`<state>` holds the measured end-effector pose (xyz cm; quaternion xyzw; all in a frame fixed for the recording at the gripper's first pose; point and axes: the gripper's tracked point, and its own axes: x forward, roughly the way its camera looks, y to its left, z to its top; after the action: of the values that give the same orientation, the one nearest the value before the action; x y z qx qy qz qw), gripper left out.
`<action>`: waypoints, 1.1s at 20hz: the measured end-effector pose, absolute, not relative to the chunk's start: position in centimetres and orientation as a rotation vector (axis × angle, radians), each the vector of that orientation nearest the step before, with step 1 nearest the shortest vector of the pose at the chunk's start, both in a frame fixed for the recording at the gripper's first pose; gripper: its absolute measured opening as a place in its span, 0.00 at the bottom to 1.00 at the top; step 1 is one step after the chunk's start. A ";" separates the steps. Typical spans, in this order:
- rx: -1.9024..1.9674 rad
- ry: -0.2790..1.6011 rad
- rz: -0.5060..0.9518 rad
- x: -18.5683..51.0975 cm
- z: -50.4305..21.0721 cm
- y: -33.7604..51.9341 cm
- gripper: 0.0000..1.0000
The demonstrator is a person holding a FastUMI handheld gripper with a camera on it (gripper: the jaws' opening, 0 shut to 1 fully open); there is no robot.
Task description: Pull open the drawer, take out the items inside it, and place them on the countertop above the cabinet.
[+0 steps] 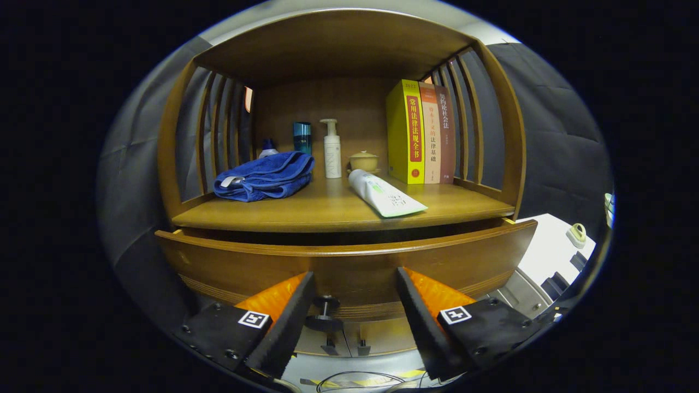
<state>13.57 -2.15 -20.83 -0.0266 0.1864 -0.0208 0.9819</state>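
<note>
Open claw [355, 305] before drawer [349, 262]; tube [385, 194] on countertop [327, 210]

The hand-held gripper [355, 322] is spread wide, its fingers [284, 327] either side of the black knob [324, 312] on the drawer [349, 262], touching nothing. The drawer stands slightly pulled out below the bench [327, 210]. On the bench lie a blue towel [265, 177] and white tube [385, 194]; behind stand a pump bottle [331, 150] and books [420, 134]
</note>
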 end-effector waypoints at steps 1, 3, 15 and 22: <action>-0.056 0.373 -0.043 14.2 -20.8 -2.2 0.98; -0.058 0.372 -0.048 15.2 -20.9 -2.2 0.98; -0.003 0.306 -0.055 15.9 -13.9 -2.3 1.00; -0.004 0.135 -0.039 15.5 0.4 -3.3 1.00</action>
<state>15.54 -3.30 0.40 -0.0022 0.0672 -0.0194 0.9975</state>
